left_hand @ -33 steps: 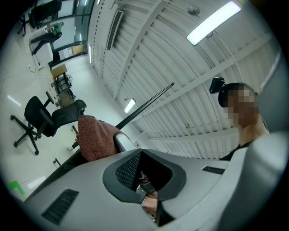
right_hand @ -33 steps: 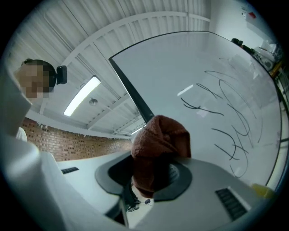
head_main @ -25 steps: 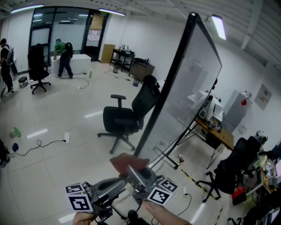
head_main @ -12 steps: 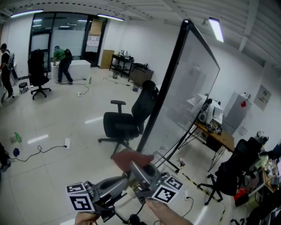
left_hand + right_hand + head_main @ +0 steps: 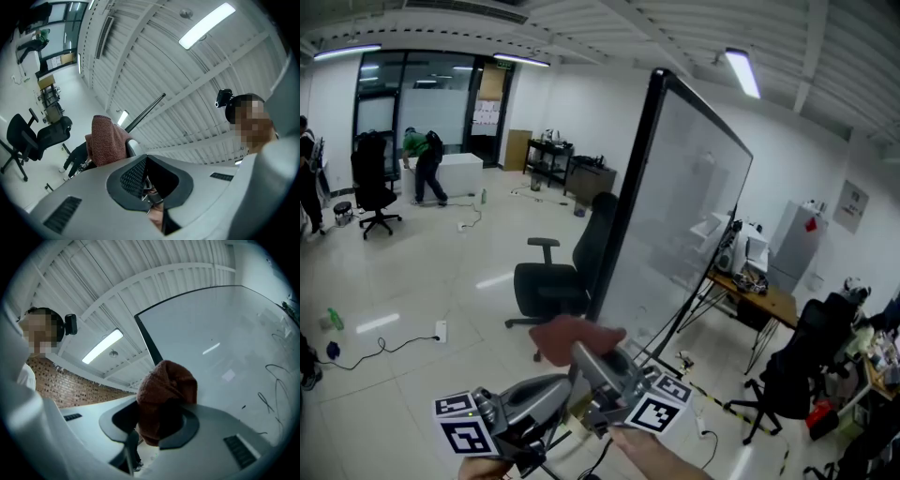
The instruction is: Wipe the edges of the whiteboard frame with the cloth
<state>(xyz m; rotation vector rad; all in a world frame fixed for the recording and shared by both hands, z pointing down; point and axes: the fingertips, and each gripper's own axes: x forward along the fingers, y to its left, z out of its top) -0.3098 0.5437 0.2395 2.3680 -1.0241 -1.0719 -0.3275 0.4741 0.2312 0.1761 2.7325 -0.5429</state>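
Note:
The whiteboard (image 5: 689, 216) stands tilted ahead of me, its black frame edge (image 5: 623, 216) running up and to the right. Low in the head view, my right gripper (image 5: 583, 352) is shut on a reddish-brown cloth (image 5: 572, 335), a little short of the frame's lower end. In the right gripper view the cloth (image 5: 165, 390) bulges out of the right gripper (image 5: 154, 427), with the frame edge (image 5: 147, 341) and the board (image 5: 225, 343) behind it. My left gripper (image 5: 565, 387) sits beside it, shut on nothing. In the left gripper view, the left gripper (image 5: 147, 180) points past the cloth (image 5: 105, 140).
A black office chair (image 5: 558, 277) stands just left of the board's foot. The board's stand legs (image 5: 675, 342) spread over the floor. A desk (image 5: 759, 291) and clutter lie to the right. Cables (image 5: 384, 337) trail on the floor at left. People (image 5: 422, 164) and another chair (image 5: 370, 178) are far back.
Both grippers have stayed together low in the view, and the cloth has risen slightly. The board's frame now sits further left and looks more upright.

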